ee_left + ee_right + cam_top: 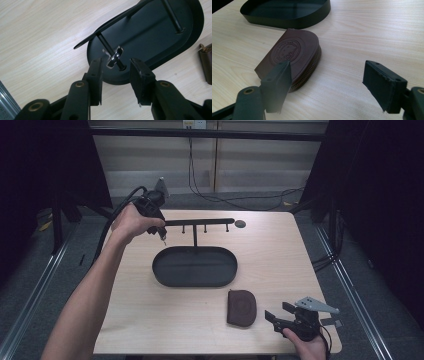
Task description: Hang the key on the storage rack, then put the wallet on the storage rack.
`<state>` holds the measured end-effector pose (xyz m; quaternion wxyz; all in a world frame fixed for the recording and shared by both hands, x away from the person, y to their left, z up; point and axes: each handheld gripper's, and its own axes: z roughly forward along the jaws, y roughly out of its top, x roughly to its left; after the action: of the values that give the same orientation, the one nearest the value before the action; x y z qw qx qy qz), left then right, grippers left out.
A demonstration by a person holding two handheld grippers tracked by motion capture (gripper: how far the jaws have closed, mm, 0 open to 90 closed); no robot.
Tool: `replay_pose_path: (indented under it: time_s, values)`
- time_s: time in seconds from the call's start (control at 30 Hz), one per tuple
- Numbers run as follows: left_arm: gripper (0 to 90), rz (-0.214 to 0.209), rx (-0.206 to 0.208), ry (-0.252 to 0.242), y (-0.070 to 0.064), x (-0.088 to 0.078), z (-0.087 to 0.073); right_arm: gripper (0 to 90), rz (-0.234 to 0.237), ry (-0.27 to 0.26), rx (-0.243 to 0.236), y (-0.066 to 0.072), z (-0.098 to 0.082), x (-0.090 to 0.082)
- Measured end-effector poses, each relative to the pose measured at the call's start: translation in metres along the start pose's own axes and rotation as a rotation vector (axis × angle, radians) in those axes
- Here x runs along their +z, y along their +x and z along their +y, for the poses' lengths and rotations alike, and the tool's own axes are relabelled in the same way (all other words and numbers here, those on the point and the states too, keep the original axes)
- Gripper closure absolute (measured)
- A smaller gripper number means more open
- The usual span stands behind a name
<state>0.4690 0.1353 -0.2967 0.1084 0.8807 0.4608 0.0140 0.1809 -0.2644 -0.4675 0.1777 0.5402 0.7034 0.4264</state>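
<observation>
1. Pale wooden table [150,320] under dim light, dark curtains at both sides.
2. Left gripper [115,70] has its jaws parted, nothing pressed; a silver ring [114,57] hangs on a peg just beyond them, over the stand's black oval tray [195,30].
3. Right gripper [332,85] rests on the table's near edge, jaws wide apart, just beside a brown leather pouch [292,53].

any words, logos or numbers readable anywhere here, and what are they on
brown pouch: round embossed stamp with a cat-like face and a ring of letters around it, too faint to read.
black tray and hook stand: no writing visible.
left tool and right tool: no labels visible.
</observation>
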Motion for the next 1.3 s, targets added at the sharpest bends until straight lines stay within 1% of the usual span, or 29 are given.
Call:
replay_pose_path:
  time_s: [0.07,0.1,0.2,0.23,0.27,0.3,0.37,0.53,0.67,0.77,0.9,0.93,0.97,1.03,1.13,1.17,1.2,1.27,1.3]
  values:
    - [59.4,0.001,0.003,-0.002,0.000,0.000,-0.003,22.9,0.002,-0.002,0.007,-0.001,0.000,0.000]
    - [58.9,0.004,0.013,-0.005,0.000,0.000,-0.004,22.9,0.001,-0.004,0.011,-0.001,0.000,-0.001]
    - [55.9,0.007,0.019,-0.016,0.000,-0.001,-0.011,22.9,-0.001,-0.001,0.005,-0.001,0.000,0.000]
    - [55.6,0.015,0.027,-0.022,0.000,-0.002,-0.014,22.9,0.000,0.000,0.001,0.000,0.000,0.000]
    - [55.6,0.012,0.026,-0.017,0.000,-0.002,-0.016,22.8,-0.002,0.002,-0.003,0.000,0.000,0.000]
    - [55.3,0.016,0.037,-0.014,0.001,-0.002,-0.019,22.8,-0.001,0.001,-0.004,0.001,0.000,0.000]
    - [52.4,-0.004,0.030,-0.028,0.004,-0.004,-0.025,23.0,-0.001,0.001,0.000,0.000,0.000,-0.001]
    - [52.2,0.003,0.020,-0.051,0.011,-0.010,-0.041,23.0,-0.002,0.007,-0.004,0.001,0.000,0.000]
    - [51.9,-0.016,0.021,-0.074,0.014,-0.013,-0.054,22.9,-0.002,0.007,-0.002,0.001,0.000,0.000]
    - [51.1,-0.026,0.029,-0.090,0.016,-0.011,-0.064,22.9,0.001,0.009,-0.002,0.001,0.000,0.001]
    - [49.9,-0.035,0.038,-0.125,0.016,-0.007,-0.079,22.9,0.002,0.011,-0.002,0.001,0.000,0.001]
    - [49.3,-0.039,0.044,-0.125,0.017,-0.006,-0.083,22.9,0.003,0.012,-0.001,0.001,0.000,0.001]
    - [48.7,-0.031,0.053,-0.127,0.017,-0.004,-0.086,22.9,-0.001,0.015,-0.002,0.001,0.000,0.002]
    - [48.2,-0.030,0.055,-0.128,0.018,-0.001,-0.094,22.9,0.001,0.020,0.002,0.000,0.000,0.002]
    - [47.0,-0.046,0.056,-0.155,0.019,0.001,-0.106,22.8,0.003,0.023,0.007,0.000,0.000,0.003]
    - [45.3,-0.057,0.062,-0.166,0.019,0.001,-0.110,22.7,0.007,0.023,0.008,0.000,0.001,0.003]
    - [44.0,-0.072,0.064,-0.170,0.019,0.002,-0.114,22.7,0.008,0.024,0.007,0.000,0.001,0.003]
    - [41.9,-0.080,0.068,-0.180,0.019,0.006,-0.122,22.7,0.008,0.030,0.004,0.001,0.001,0.004]
    - [40.4,-0.086,0.062,-0.183,0.018,0.008,-0.127,22.7,0.008,0.032,0.003,0.001,0.001,0.004]
